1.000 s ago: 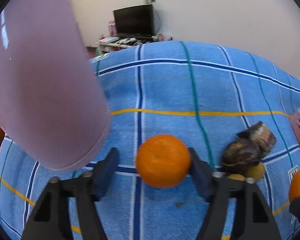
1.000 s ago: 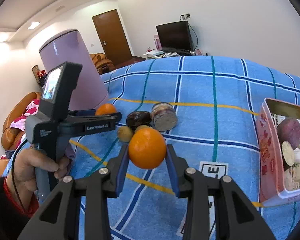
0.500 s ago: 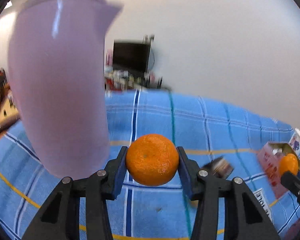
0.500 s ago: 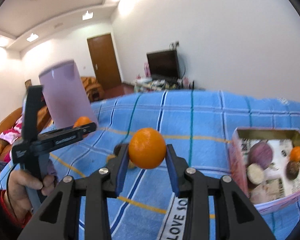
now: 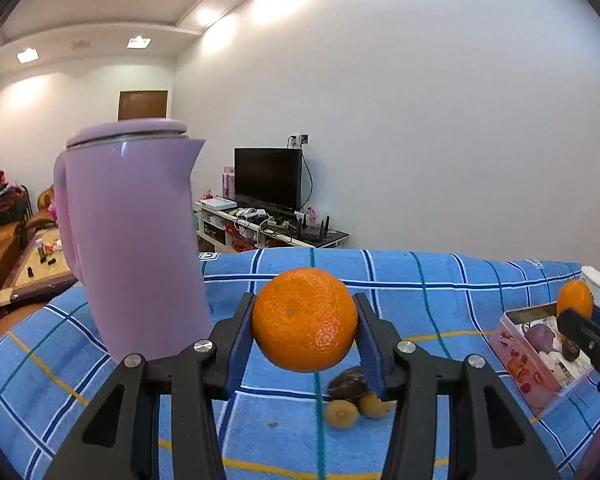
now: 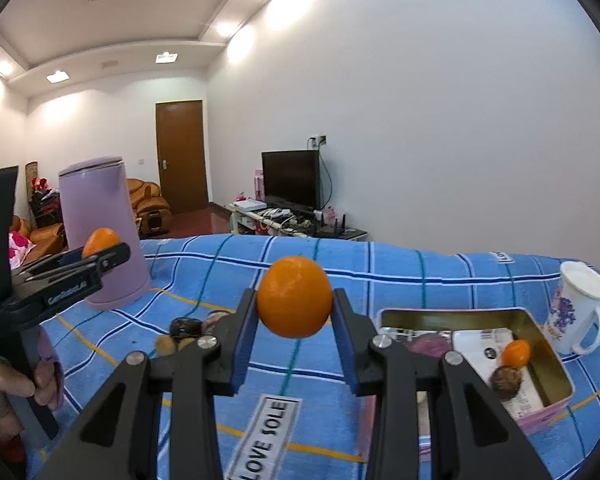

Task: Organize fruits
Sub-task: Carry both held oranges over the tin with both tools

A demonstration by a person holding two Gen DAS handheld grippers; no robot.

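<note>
Above the blue checked tablecloth (image 5: 480, 280), an orange (image 5: 304, 319) is held in the left gripper (image 5: 304, 334), pressed on both sides by the blue pads (image 5: 239, 344), clear of the cloth. A second orange (image 6: 294, 297) is clamped the same way in the right gripper (image 6: 295, 340), jaws narrowly apart around the fruit, also lifted off the cloth. The left gripper's handle is gripped by a hand (image 6: 3, 392) seen at the left edge of the right wrist view. A purple kettle (image 5: 131, 240) is stood upright near the cloth's left side. Small fruits (image 5: 352, 400), one dark and two yellowish, are left lying together mid-cloth, below the left gripper's orange. A pink tin box (image 6: 548, 412) is set toward the cloth's right side; a small orange fruit (image 6: 516, 354), a dark round one (image 6: 506, 378) and a purple piece (image 6: 428, 346) are seen inside it. A white printed mug (image 6: 576, 312) is stood just beyond the box's far right corner. A "LOVE SOLE" label (image 6: 265, 440) is sewn near the cloth's near edge.
</note>
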